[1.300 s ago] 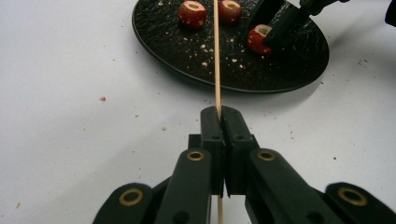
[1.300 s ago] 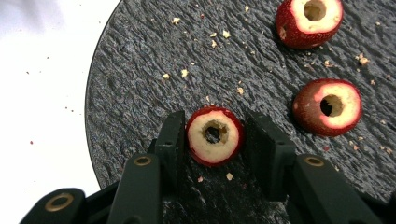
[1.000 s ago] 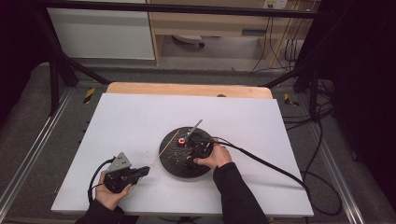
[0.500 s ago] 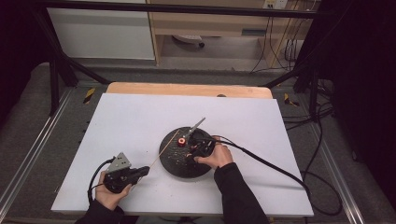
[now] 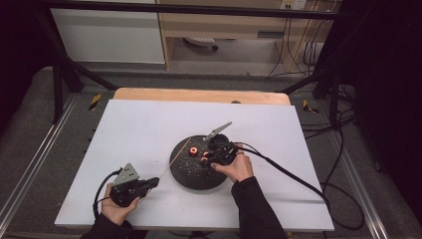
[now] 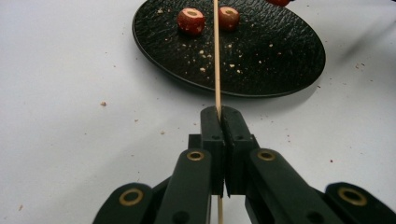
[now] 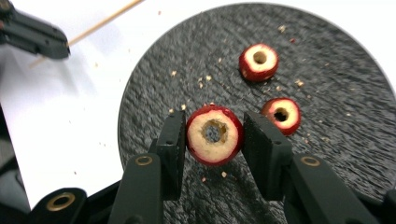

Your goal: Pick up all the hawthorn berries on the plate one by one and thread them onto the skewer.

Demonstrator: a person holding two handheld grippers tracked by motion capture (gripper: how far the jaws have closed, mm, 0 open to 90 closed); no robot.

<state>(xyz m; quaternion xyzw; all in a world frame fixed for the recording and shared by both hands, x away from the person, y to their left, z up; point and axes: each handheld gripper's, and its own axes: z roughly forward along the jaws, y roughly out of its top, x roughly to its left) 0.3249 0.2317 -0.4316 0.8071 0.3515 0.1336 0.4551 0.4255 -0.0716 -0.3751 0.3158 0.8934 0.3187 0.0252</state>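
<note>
A black round plate [image 5: 191,175] sits mid-table. My right gripper [image 7: 215,124] is above it, shut on a red cored fruit piece [image 7: 214,134], hole facing the camera. Two more cored fruit pieces [image 7: 259,61] [image 7: 281,115] lie on the plate [image 7: 327,84]. Near the table's front left, my left gripper [image 6: 220,114] is shut on a thin wooden skewer [image 6: 216,56], which points over the plate [image 6: 261,56] between two fruit pieces [image 6: 190,20] [image 6: 229,17]. In the high view the skewer [image 5: 174,159] slants from the left gripper [image 5: 155,182] toward the right gripper [image 5: 206,158].
The white tabletop [image 5: 149,124] has open room left of and behind the plate. Crumbs dot the plate and the table near it. The right gripper's black cable [image 5: 283,172] trails across the table to the right edge. A wooden strip [image 5: 199,95] borders the far side.
My right gripper has risen a little off the plate with the fruit piece between its jaws. The left gripper and skewer have stayed in place.
</note>
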